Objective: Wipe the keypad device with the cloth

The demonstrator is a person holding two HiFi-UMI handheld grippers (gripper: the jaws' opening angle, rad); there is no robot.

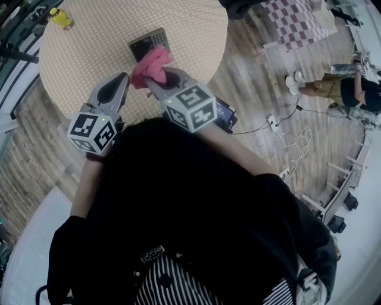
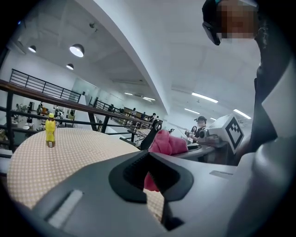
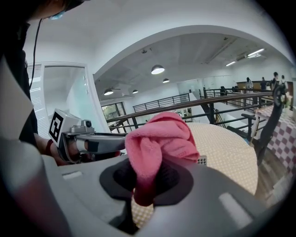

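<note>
Grips a bunched pink cloth (image 1: 152, 64) in the right gripper (image 1: 153, 80), over the near end of the keypad device (image 1: 150, 43) by the round desk's (image 1: 107, 36) near-right edge. Holds the left gripper (image 1: 123, 78) closed and empty just beside. Shows a yellow bottle (image 1: 60, 18) at the far-left edge.

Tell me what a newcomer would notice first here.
The pink cloth, bunched and clamped in the right gripper, overlaps the near edge of the dark keypad device on the round table in the head view. The left gripper is beside it, jaws together and empty. A yellow bottle stands at the table's far left.
</note>
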